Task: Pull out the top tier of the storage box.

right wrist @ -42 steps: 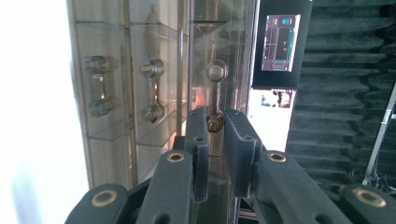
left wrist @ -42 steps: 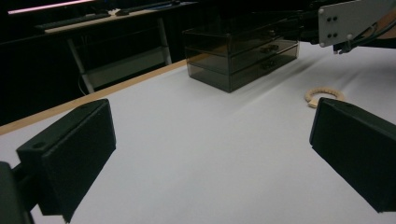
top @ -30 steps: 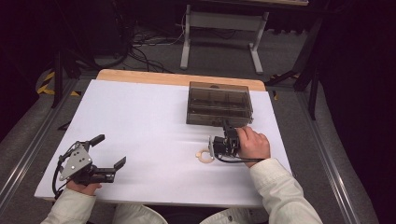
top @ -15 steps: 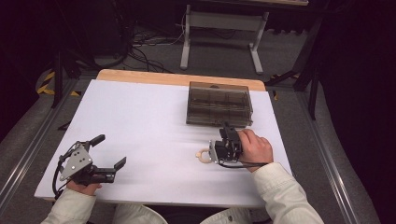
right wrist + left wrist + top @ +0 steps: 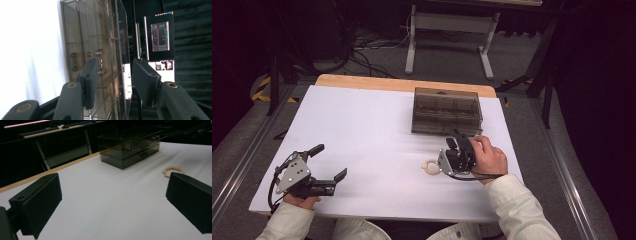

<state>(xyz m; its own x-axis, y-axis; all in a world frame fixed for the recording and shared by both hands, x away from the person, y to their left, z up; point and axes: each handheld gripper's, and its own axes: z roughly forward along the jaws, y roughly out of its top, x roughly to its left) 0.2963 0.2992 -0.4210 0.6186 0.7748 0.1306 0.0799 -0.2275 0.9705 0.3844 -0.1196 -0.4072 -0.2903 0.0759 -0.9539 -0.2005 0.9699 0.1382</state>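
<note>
Hovering just in front of the drawer box point(image 5: 446, 111), the right tongs point(image 5: 455, 141) point at its front face, rolled onto their side in the right hand point(image 5: 486, 158). Their jaws have just been opening and now stand partly spread with nothing between them; in the right gripper view the gap point(image 5: 113, 82) frames the box's smoked wall, and small metal knobs point(image 5: 100, 61) on the drawers show just past the left jaw.

A pale ring point(image 5: 430, 167) lies flat on the white desk point(image 5: 362, 135), just to the left of the right tongs and apart from them. In the left gripper view the ring point(image 5: 173, 170) sits beyond the right-hand jaw, with the box point(image 5: 130, 147) farther back.

Left tongs point(image 5: 332, 162) rest near the front left corner of the desk, held in the left hand point(image 5: 301, 200), jaws spread wide and empty, well apart from both ring and box.

The box stands toward the far right of the desk, drawers closed.
</note>
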